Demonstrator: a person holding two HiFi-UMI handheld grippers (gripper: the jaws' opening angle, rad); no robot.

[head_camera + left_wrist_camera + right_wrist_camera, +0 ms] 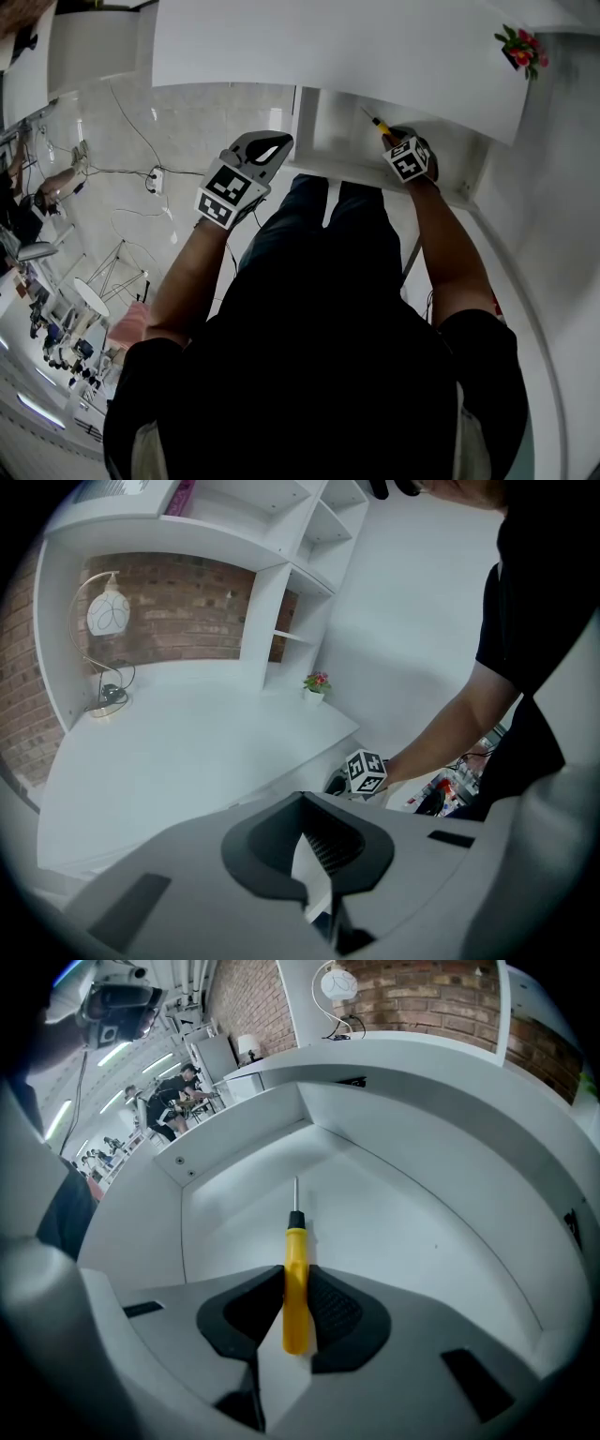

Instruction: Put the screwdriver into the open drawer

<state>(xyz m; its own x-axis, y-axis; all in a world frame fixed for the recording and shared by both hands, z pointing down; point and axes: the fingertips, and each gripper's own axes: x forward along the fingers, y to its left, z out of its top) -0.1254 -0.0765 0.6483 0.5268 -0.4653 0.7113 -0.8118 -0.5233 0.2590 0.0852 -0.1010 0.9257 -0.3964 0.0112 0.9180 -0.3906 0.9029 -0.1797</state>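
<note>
1. Holding screwdriver [296, 1283] by its yellow handle in right gripper [292, 1279], jaws clamped on it, tip pointing forward over open drawer [412, 1241] floor.
2. Keeping left gripper [314, 855] closed on nothing, off to the side of the drawer.
3. Could bounce or roll if released from height; probably safer to lower first.
4. Could jab back wall with tip if pushed deeper.

Two grippers [265, 148] [392, 133], one screwdriver [295, 1279], one drawer [394, 1204], one lamp [106, 621], one flower pot [316, 686].

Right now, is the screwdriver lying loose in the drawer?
No, the right hand-held gripper is shut on the yellow handle of the screwdriver, holding it over the open drawer.
</note>
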